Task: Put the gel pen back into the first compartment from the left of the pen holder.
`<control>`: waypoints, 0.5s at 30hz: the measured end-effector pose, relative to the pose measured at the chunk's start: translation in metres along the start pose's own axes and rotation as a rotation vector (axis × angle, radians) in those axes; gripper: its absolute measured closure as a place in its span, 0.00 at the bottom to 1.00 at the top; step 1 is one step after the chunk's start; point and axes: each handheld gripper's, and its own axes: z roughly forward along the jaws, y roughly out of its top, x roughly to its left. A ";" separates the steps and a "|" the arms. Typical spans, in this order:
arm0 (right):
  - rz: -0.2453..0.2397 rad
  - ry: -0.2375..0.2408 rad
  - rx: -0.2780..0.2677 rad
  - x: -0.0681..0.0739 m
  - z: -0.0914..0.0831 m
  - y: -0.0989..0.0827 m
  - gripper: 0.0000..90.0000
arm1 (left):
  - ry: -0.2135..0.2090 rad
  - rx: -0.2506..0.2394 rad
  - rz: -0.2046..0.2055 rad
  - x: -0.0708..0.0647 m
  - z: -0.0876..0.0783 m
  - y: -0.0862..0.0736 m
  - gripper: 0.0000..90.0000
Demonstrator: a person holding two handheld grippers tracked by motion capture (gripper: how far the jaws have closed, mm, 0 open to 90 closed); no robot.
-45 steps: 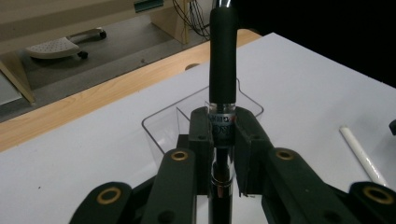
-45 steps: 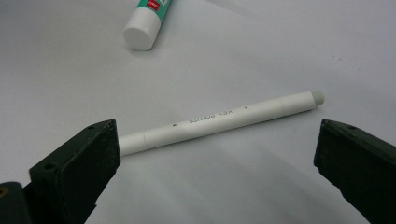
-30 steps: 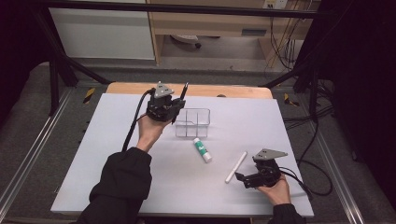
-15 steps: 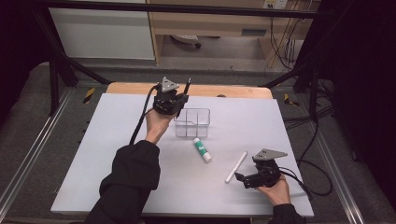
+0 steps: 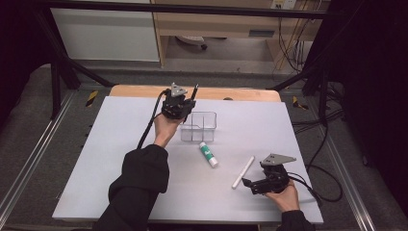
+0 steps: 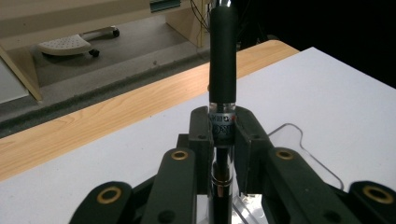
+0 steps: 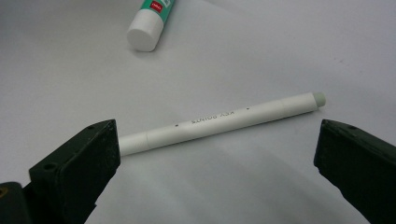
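Observation:
My left gripper is shut on a black pen, which stands upright between its jaws. It hangs at the left rim of a clear plastic organizer box on the white table. The box's curved rim shows just past the jaws in the left gripper view. My right gripper rests near the table's front right edge, open. A white pen lies on the table just beyond its jaws, also seen from above as the white pen. A glue stick with green label lies in front of the box.
The white table top has a wooden strip along its far edge. Cables trail from both grippers. Black frame bars and a shelf unit stand behind the table. Metal rails run along both sides.
My left hand carried the black pen away from me and slightly down, toward the far left rim of the clear box. The right gripper stayed where it was.

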 end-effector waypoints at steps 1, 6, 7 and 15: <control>0.002 0.000 0.001 0.000 0.000 0.000 0.01 | 0.004 0.003 -0.002 0.001 0.001 -0.001 0.87; 0.002 0.001 0.004 0.000 0.000 0.000 0.01 | 0.002 0.025 -0.018 0.005 0.004 -0.011 0.87; 0.003 0.002 0.003 0.000 0.000 0.000 0.01 | 0.002 0.035 -0.009 0.005 0.004 -0.013 0.87; -0.001 0.002 0.005 0.000 0.001 0.000 0.01 | -0.011 0.048 -0.022 0.004 0.004 -0.027 0.87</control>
